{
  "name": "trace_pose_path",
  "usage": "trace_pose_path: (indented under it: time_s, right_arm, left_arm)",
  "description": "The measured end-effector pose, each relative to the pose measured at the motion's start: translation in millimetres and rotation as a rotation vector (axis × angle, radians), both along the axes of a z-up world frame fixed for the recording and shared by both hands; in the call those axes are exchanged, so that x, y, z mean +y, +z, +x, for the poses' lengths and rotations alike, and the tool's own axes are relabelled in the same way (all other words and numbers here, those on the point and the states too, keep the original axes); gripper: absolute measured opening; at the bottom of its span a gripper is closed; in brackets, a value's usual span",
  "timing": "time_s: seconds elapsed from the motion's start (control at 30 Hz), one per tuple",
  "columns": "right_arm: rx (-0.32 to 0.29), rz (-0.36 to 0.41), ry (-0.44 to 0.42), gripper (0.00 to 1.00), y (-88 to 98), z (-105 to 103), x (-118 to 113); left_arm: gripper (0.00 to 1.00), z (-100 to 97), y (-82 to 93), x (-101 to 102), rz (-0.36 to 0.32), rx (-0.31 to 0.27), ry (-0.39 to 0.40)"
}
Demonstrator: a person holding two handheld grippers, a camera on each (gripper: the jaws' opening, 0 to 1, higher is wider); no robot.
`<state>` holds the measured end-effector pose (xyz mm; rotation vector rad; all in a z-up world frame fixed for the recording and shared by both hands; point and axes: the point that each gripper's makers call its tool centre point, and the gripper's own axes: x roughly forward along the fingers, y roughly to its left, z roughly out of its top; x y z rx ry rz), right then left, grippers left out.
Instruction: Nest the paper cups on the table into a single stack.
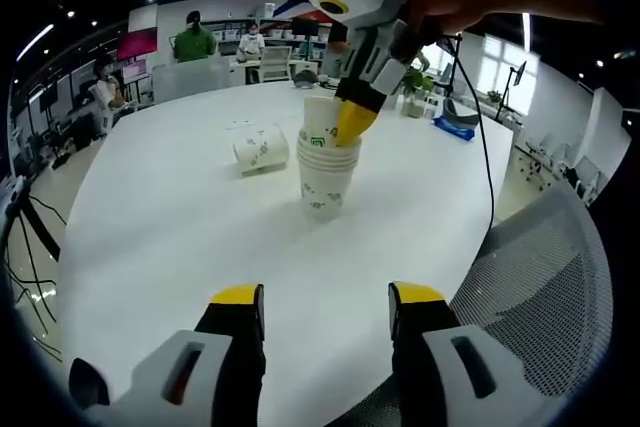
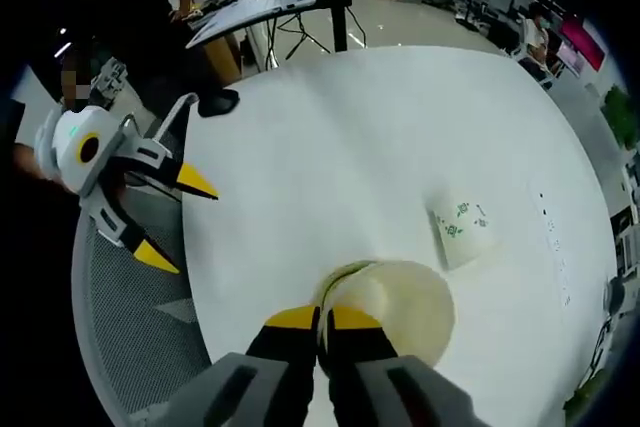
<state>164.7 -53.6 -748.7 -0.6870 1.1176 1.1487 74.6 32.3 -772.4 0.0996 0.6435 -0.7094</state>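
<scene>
A stack of white paper cups with green print (image 1: 327, 172) stands upright near the middle of the round white table (image 1: 150, 217). My right gripper (image 1: 355, 125) reaches down from above, shut on the rim of the top cup (image 1: 320, 119), which sits in the stack. In the right gripper view, the right gripper (image 2: 320, 319) pinches that rim over the stack's open mouth (image 2: 395, 307). One more cup (image 1: 262, 147) (image 2: 463, 230) lies on its side just left of the stack. My left gripper (image 1: 327, 297) (image 2: 165, 217) hovers open near the table's edge, holding nothing.
A grey mesh chair (image 1: 540, 287) (image 2: 130, 317) stands at the table edge by my left gripper. A black cable (image 1: 487, 177) trails from the right gripper. A potted plant (image 1: 415, 82) and a blue object (image 1: 455, 127) sit at the far side. People (image 1: 195, 39) stand at distant desks.
</scene>
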Motion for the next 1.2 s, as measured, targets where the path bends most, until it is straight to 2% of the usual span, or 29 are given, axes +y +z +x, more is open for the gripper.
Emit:
trace_pose_path:
  time_s: [0.67,0.93,1.2]
  right_arm:
    - [-0.012,0.027,-0.022,0.06,5.4,3.8,0.6]
    - [-0.004,0.074,-0.069,0.08,15.4,4.6,-0.4]
    - [0.005,0.143,-0.080,0.13,24.1,-1.0,1.6]
  left_arm:
    - [0.48,-0.5,0.9,-0.6,0.000,-0.001,-0.006]
    - [0.48,-1.6,2.7,-1.3,0.001,-0.001,-0.007]
    - [0.48,-1.8,2.0,-0.8,0.003,0.001,-0.006]
